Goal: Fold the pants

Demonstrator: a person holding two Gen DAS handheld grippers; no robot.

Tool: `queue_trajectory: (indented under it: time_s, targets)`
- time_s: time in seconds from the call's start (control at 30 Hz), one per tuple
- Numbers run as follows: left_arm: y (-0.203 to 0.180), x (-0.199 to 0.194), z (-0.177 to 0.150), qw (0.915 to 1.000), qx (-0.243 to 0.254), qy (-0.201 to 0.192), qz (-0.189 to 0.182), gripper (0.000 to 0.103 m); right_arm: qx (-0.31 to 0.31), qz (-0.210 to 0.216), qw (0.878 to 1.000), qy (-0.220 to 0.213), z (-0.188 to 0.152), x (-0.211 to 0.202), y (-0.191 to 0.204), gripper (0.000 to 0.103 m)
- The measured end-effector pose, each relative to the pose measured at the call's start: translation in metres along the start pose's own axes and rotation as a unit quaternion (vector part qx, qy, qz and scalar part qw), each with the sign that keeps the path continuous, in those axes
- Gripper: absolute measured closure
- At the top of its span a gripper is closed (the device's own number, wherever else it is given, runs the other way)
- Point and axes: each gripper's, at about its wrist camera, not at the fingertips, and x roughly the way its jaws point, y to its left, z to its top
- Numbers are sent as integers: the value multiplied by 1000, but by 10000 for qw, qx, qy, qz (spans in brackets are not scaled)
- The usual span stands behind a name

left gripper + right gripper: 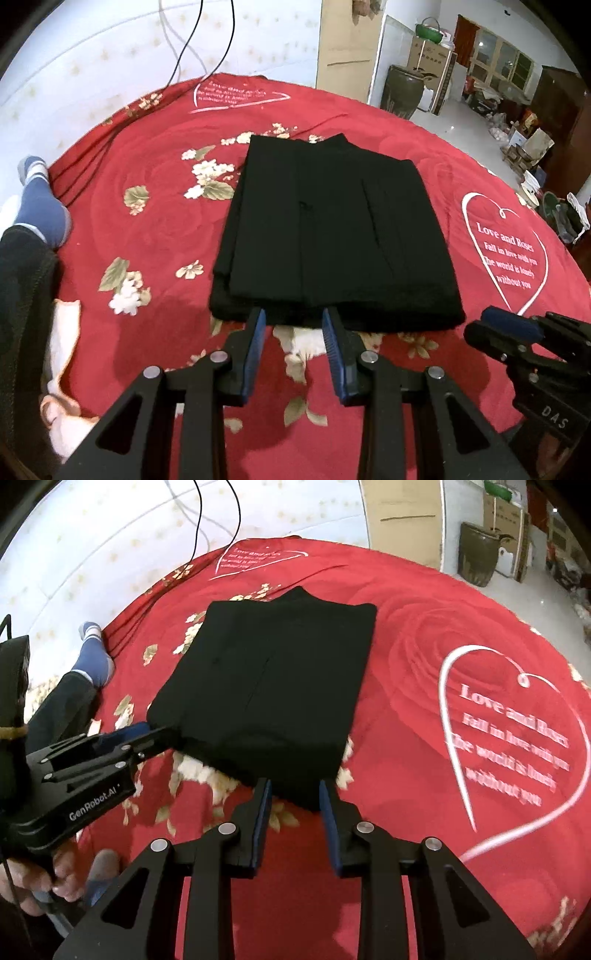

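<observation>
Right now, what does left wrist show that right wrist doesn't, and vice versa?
Left wrist only: the far room's windows and a green basket on boxes.
Right wrist only: the hand holding the left gripper.
Both: folded black pants on the red bedspread, the blue sock, and the right gripper, open like the left.

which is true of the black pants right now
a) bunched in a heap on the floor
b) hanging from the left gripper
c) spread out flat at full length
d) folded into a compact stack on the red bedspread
d: the black pants lie as a neat layered rectangle on the red bedspread, with the left gripper and right gripper open at its near edge.
</observation>
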Motion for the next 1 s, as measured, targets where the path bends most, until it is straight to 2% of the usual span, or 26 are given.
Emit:
queue_trajectory:
  time_s: [0.1,0.23,0.6,1.0]
  targets:
    - [-3,-13,-5,10000,34,-73,46,68,7,-39,10000,-24,-10,-12,4,76]
    - [-5,-25,-12,9999,60,-148,19,68,-29,-21,10000,-72,-21,-21,12,60]
    - [-4,-35,-21,9995,-5,-303,-78,65,-362,-135,9991,-159,-29,-27,32,60]
    - [-9,-36,-22,9994,5,-333,-67,65,-314,-157,9993,-87,-29,-23,29,60]
